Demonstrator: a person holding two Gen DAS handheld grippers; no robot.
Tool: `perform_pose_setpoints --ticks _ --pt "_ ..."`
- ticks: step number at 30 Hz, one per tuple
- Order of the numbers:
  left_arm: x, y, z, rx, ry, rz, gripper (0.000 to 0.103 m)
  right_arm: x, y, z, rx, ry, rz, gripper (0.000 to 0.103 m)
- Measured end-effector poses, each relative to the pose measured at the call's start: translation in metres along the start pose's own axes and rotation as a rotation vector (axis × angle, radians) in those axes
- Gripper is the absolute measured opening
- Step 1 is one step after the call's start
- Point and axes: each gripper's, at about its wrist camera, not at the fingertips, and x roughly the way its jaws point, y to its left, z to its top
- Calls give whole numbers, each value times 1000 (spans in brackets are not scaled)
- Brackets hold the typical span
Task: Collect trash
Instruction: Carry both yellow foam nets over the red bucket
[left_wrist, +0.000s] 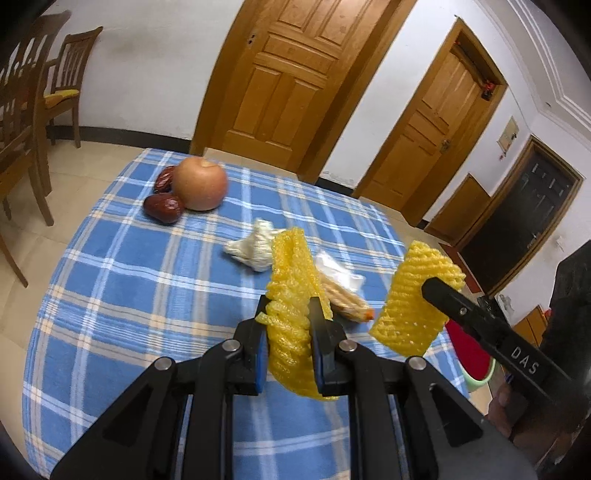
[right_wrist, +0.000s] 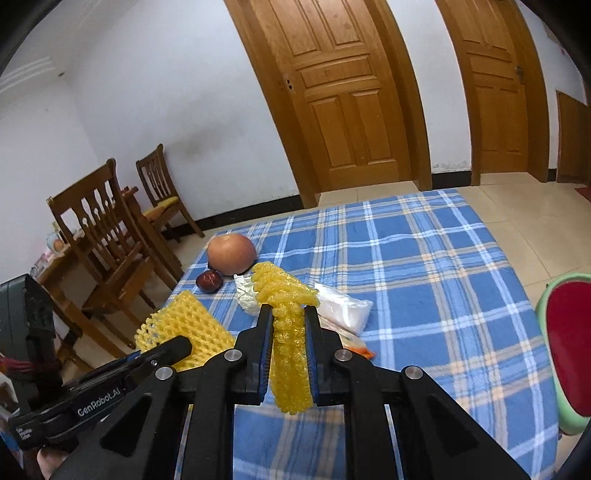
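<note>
My left gripper (left_wrist: 289, 308) is shut on a yellow foam fruit net (left_wrist: 290, 295) and holds it above the blue plaid table (left_wrist: 129, 266). My right gripper (right_wrist: 289, 317) is shut on a second yellow foam net (right_wrist: 286, 317). Each net shows in the other view too, the right one (left_wrist: 417, 299) and the left one (right_wrist: 184, 325). On the table lie a crumpled white paper (left_wrist: 255, 247), a clear plastic bag (right_wrist: 343, 306) and a snack wrapper (left_wrist: 347, 301).
An apple (left_wrist: 199, 182) and red dates (left_wrist: 164, 206) sit at the table's far left. A red and green bin (right_wrist: 569, 347) stands off the table's right edge. Wooden chairs (right_wrist: 107, 236) stand to the left. Wooden doors (right_wrist: 347, 92) are behind.
</note>
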Motion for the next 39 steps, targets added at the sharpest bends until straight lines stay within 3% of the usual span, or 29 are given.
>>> perform_pose_setpoints --ticks 11,22,39 --pt "18 -60 -4 43 79 -110 18 -50 -55 -11 98 2 -105 16" --pt "50 -144 -9 160 177 -205 18 -102 -131 -18 204 -51 -210 16" --pt "119 -256 -37 317 304 -242 18 -137 -231 -36 303 -71 -369 16"
